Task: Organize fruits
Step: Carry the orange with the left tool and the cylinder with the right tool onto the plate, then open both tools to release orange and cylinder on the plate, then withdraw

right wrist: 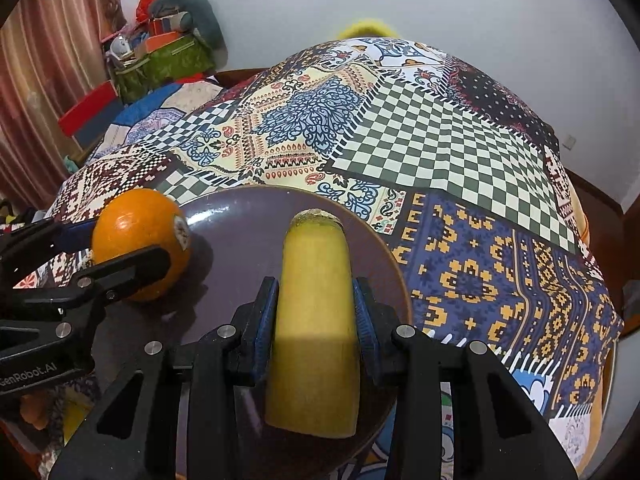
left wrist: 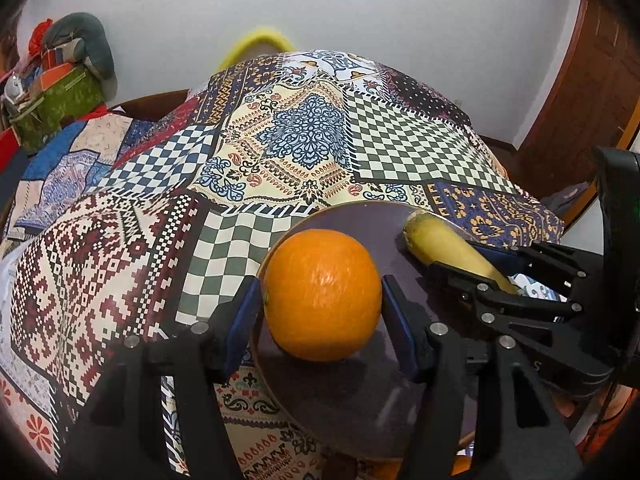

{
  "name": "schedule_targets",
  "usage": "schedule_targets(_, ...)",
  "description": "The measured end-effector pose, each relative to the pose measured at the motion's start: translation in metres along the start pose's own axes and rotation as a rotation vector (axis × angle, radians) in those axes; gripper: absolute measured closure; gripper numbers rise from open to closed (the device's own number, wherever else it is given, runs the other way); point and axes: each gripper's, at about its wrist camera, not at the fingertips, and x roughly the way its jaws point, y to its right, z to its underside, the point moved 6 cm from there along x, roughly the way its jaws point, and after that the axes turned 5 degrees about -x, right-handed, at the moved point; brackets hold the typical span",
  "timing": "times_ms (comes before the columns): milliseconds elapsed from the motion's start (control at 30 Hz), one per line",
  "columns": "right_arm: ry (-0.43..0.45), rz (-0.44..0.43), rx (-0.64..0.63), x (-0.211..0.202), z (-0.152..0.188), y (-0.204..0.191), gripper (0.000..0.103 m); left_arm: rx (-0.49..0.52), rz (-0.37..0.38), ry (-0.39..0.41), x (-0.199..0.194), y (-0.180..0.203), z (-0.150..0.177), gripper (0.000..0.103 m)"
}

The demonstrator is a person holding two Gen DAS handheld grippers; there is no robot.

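A dark purple plate (left wrist: 360, 396) lies on the patterned cloth. My left gripper (left wrist: 322, 312) is shut on an orange (left wrist: 322, 294) that sits over the plate's left part. My right gripper (right wrist: 316, 316) is shut on a yellow banana (right wrist: 314, 320), which lies lengthwise over the plate (right wrist: 240, 232). In the left wrist view the banana (left wrist: 444, 246) and the right gripper (left wrist: 476, 272) show at the right. In the right wrist view the orange (right wrist: 140, 240) and the left gripper (right wrist: 120, 248) show at the left.
The patchwork cloth (left wrist: 300, 140) covers the whole table. A cluttered pile with a green box (right wrist: 168, 60) stands far left by the wall. A yellow chair back (left wrist: 256, 42) rises behind the table. A wooden door (left wrist: 592, 80) is at right.
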Motion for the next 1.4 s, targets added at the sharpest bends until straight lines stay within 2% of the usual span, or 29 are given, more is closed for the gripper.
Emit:
schedule_targets(167, 0.019, -0.008, 0.009, -0.014, 0.0, -0.003, 0.059, 0.003, -0.006, 0.016, -0.013, 0.002, 0.001, 0.041)
schedule_targets(400, 0.067, 0.005, 0.011, -0.047, 0.002, -0.007, 0.059, 0.002, -0.002, 0.054, -0.047, 0.007, 0.003, 0.04)
schedule_targets(600, 0.126, 0.018, 0.007, -0.089, 0.006, -0.016, 0.059, 0.01, -0.004, 0.12, -0.097, 0.013, 0.007, 0.04)
schedule_targets(767, 0.179, 0.038, -0.001, -0.128, 0.016, -0.026, 0.056, 0.022, -0.012, 0.176, -0.138, 0.02, 0.016, 0.033)
schedule_targets(933, 0.228, 0.067, -0.01, -0.164, 0.033, -0.036, 0.05, 0.033, -0.025, 0.214, -0.176, 0.026, 0.035, 0.019)
schedule_targets(1067, 0.251, 0.067, -0.013, -0.186, 0.051, -0.043, 0.047, 0.039, -0.026, 0.224, -0.199, 0.031, 0.058, 0.015)
schedule_targets(1267, 0.26, 0.078, -0.012, -0.205, 0.082, -0.05, 0.042, 0.039, -0.021, 0.194, -0.212, 0.039, 0.097, 0.014)
schedule_targets(1400, 0.247, 0.073, 0.003, -0.208, 0.1, -0.056, 0.042, 0.028, -0.01, 0.14, -0.207, 0.044, 0.123, 0.014)
